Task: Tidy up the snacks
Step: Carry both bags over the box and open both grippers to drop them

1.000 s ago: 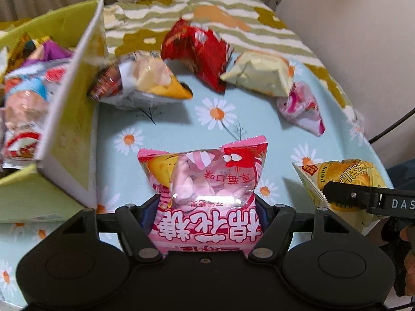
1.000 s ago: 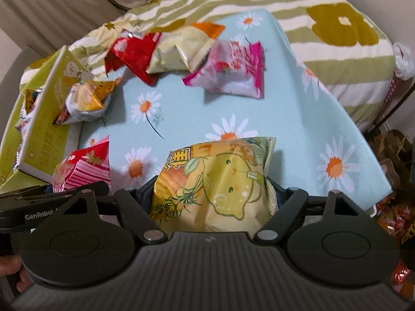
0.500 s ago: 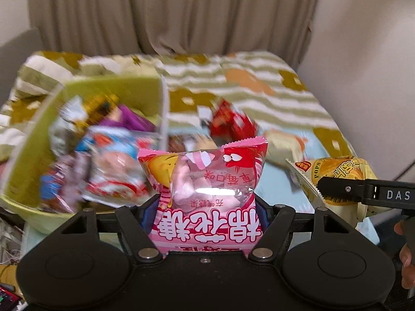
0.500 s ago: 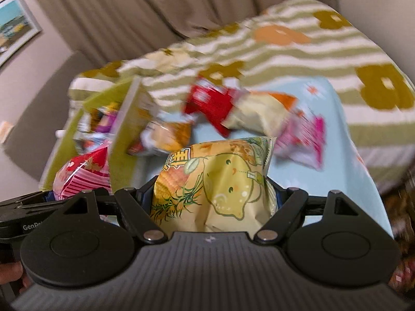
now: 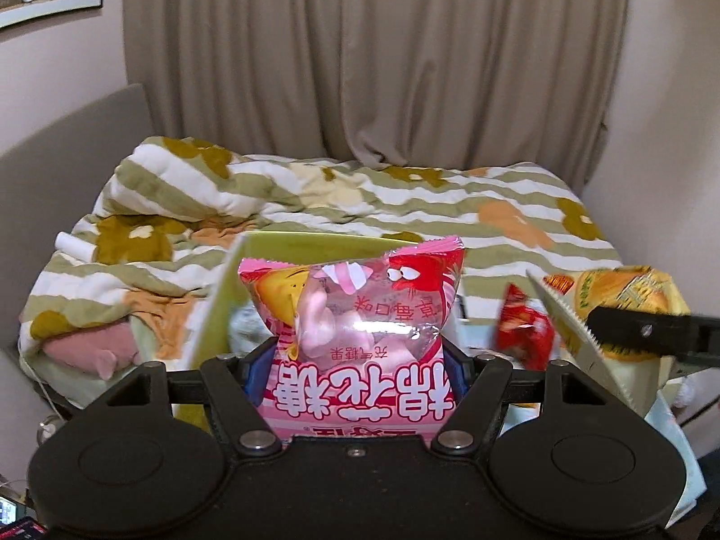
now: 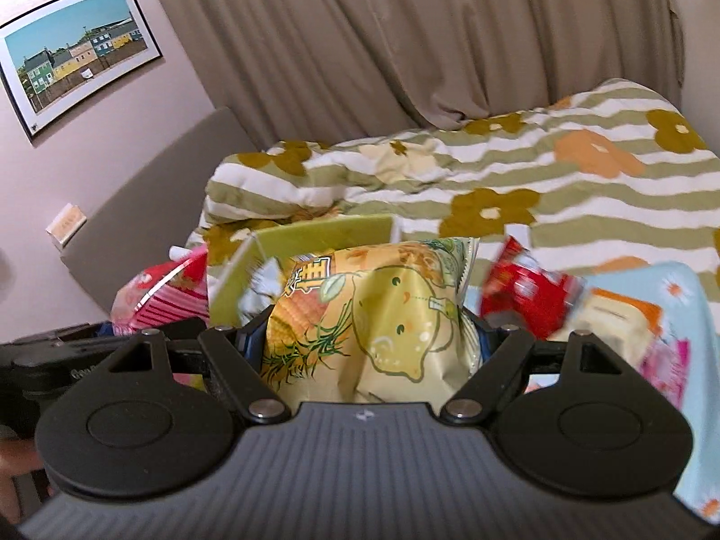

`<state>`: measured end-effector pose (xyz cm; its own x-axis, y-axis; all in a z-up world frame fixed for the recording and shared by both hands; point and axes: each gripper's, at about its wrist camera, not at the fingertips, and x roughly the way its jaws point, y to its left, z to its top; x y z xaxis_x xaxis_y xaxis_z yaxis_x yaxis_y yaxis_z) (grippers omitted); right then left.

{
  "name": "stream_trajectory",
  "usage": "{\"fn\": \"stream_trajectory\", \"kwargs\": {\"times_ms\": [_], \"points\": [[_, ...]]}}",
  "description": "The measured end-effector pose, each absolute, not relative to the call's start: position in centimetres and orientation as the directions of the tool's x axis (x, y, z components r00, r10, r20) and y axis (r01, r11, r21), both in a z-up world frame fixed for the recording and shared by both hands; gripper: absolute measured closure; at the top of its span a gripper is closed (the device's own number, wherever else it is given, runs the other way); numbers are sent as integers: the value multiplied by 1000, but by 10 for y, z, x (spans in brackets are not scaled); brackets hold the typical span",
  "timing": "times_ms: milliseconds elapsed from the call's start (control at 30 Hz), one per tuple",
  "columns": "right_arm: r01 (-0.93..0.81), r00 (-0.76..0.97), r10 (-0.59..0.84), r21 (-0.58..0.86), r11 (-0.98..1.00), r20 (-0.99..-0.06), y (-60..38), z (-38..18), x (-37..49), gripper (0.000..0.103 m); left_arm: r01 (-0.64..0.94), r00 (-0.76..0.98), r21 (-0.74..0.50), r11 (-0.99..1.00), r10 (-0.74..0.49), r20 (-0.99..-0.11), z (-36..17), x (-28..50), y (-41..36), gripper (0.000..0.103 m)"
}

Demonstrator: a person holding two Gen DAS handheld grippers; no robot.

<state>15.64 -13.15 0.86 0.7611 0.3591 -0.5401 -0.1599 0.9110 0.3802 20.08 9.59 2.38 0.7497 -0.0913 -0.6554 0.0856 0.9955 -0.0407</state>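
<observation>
My left gripper is shut on a pink marshmallow bag that stands upright between its blue pads. The right gripper is shut on a yellow lemon snack bag. Both bags hang in the air in front of a green snack box, whose far wall and left flap show behind them. In the left wrist view the yellow bag and a finger of the right gripper appear at the right. The pink bag shows at the left of the right wrist view.
A red snack packet, a cream packet and a pink packet lie on the light blue daisy cloth. Behind is a bed with a striped flowered quilt, a curtain and a framed picture.
Both grippers have risen and tilted up with their bags. The view has swung from the daisy cloth and loose packets to the green box, the bed and the curtain.
</observation>
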Motion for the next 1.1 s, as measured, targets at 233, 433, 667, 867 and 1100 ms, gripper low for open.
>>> {"fn": "stream_trajectory", "kwargs": {"times_ms": [233, 433, 667, 867, 1100], "points": [[-147, 749, 352, 377, 915, -561, -75, 5, 197, 8, 95, 696, -51, 994, -104, -711, -6, 237, 140, 28], [-111, 745, 312, 351, 930, -589, -42, -5, 216, 8, 110, 689, -54, 993, -115, -716, -22, 244, 159, 0], [-103, 726, 296, 327, 939, -621, -23, -15, 223, 8, 116, 697, -50, 992, -117, -707, -24, 239, 176, 0], [-106, 729, 297, 327, 939, -616, -20, -16, 239, 8, 95, 711, -60, 994, -109, -695, -19, 243, 183, 0], [-111, 729, 310, 342, 933, -610, -22, -15, 276, 8, 80, 731, -60, 995, -99, -675, -8, 262, 182, 0]]}}
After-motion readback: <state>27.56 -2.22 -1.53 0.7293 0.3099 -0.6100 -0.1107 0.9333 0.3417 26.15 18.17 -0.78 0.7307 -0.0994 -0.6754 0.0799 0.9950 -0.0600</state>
